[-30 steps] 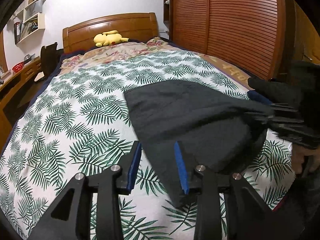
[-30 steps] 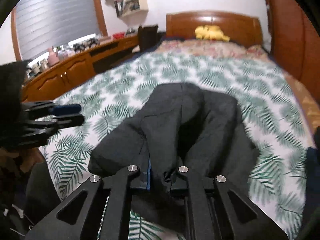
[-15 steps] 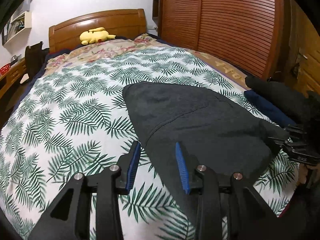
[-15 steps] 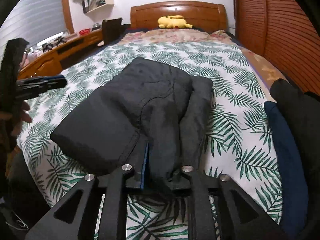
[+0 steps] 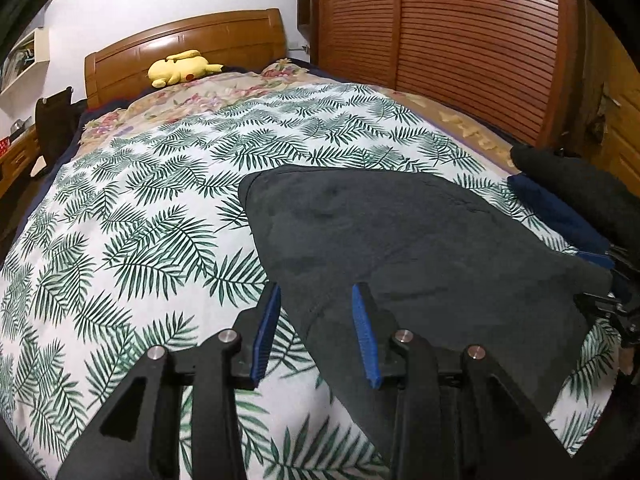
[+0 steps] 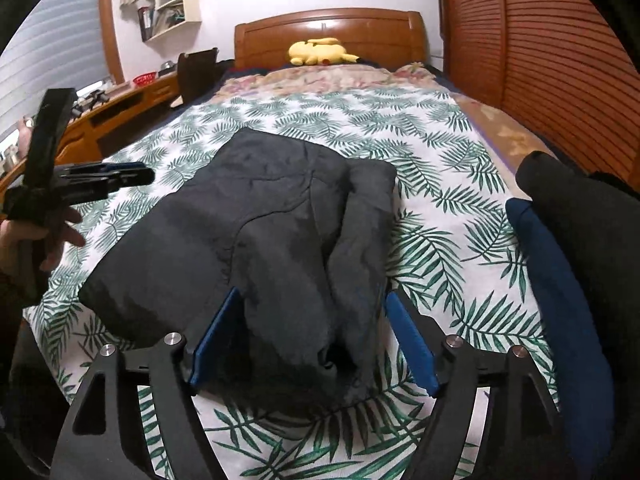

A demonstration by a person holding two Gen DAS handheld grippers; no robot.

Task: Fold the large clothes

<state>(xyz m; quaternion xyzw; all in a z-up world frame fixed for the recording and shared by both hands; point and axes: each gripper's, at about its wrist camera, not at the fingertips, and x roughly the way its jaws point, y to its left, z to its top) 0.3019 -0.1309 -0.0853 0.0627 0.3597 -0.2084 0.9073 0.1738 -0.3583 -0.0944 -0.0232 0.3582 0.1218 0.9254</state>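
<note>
A dark grey garment [image 5: 400, 240] lies folded on the fern-print bedcover [image 5: 140, 240]. My left gripper [image 5: 316, 292] hovers over the garment's near left edge, its blue pads apart and pressing on nothing. In the right wrist view the same garment [image 6: 260, 232] has a bunched fold at its near end. My right gripper [image 6: 312, 296] straddles that fold; its jaws are opening and the pads stand clear of the cloth. The left gripper [image 6: 108, 176] shows there at the left, held by a hand [image 6: 24, 236].
A dark blue garment [image 6: 560, 300] and a black one [image 6: 592, 232] are stacked at the bed's right edge. A yellow plush toy [image 6: 318, 50] lies by the wooden headboard [image 6: 360, 24]. Louvered wardrobe doors [image 6: 560, 60] run along the right, a desk [image 6: 120, 108] along the left.
My right gripper was shut on the garment's fold and has spread its jaws, letting the cloth drop onto the bed. My left gripper has drifted along the garment's edge at the same width.
</note>
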